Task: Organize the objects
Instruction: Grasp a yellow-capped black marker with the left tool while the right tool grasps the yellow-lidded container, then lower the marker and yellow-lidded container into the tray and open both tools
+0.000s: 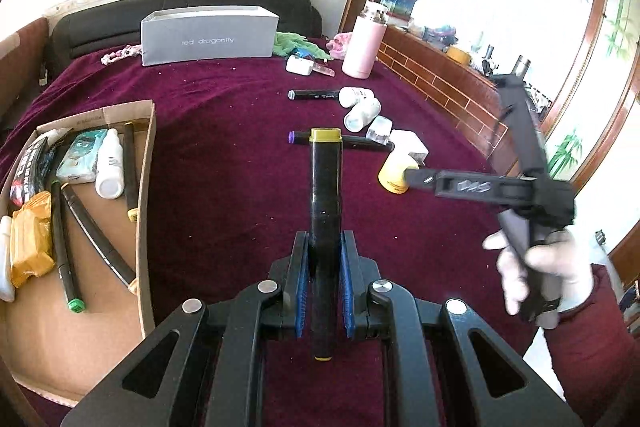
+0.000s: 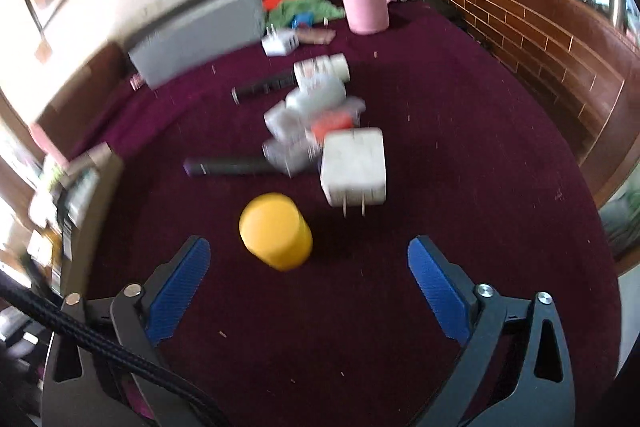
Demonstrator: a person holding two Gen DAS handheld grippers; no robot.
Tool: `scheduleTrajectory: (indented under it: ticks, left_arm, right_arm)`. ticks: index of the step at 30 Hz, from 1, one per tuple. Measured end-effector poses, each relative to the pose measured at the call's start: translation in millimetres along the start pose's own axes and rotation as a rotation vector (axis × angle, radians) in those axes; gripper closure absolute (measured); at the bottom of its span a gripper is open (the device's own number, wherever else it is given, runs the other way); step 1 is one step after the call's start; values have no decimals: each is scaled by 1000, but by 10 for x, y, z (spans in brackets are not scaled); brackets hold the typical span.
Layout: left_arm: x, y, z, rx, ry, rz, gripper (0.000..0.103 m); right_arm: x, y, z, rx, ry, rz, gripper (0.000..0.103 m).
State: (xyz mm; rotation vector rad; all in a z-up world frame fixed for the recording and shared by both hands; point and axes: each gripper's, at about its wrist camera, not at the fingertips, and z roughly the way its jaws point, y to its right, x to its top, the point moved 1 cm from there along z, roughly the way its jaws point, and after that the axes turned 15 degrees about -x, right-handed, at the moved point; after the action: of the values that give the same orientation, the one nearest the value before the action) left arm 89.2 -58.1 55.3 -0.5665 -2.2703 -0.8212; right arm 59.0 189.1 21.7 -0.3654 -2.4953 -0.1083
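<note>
My left gripper (image 1: 325,247) is shut on a black marker with a yellow cap (image 1: 326,187), held above the maroon cloth. My right gripper (image 2: 308,247) is open and empty, just short of a yellow bottle (image 2: 276,235) standing on the cloth; the same gripper shows in the left wrist view (image 1: 416,175) beside that bottle (image 1: 393,173). A white plug adapter (image 2: 354,166), a purple-capped marker (image 2: 228,166), another black marker (image 2: 264,86) and several small white bottles (image 2: 318,83) lie beyond. An open cardboard box (image 1: 146,167) at left holds markers, a white bottle and packets.
A grey shoebox (image 1: 208,35) and a pink flask (image 1: 364,43) stand at the far side of the table, with a small white charger (image 1: 299,65) and a green cloth (image 1: 296,45) between them. A wooden brick-pattern ledge (image 1: 440,83) runs along the right.
</note>
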Motion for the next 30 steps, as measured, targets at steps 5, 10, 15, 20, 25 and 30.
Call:
scheduleTrajectory:
  ticks: [5, 10, 15, 20, 25, 30]
  left_arm:
    - [-16, -64, -130, -7, 32, -23, 91]
    - [-21, -123, -157, -23, 46, -48, 91]
    - [-28, -167, -185, -31, 56, -60, 91]
    - [-34, -212, -290, -28, 77, -62, 91]
    - [-29, -298, -514, -22, 117, -81, 91]
    - [-44, -466, -884, -10, 183, -120, 91]
  right_arm:
    - [-11, -210, 229, -68, -39, -70, 24]
    - [68, -264, 371, -111, -45, -73, 36]
    - [78, -238, 328, -55, -46, -57, 64]
    - [42, -215, 230, -23, -44, -38, 65]
    - [12, -313, 38, 49, -40, -41, 65]
    - [12, -619, -188, 133, -20, -92, 65]
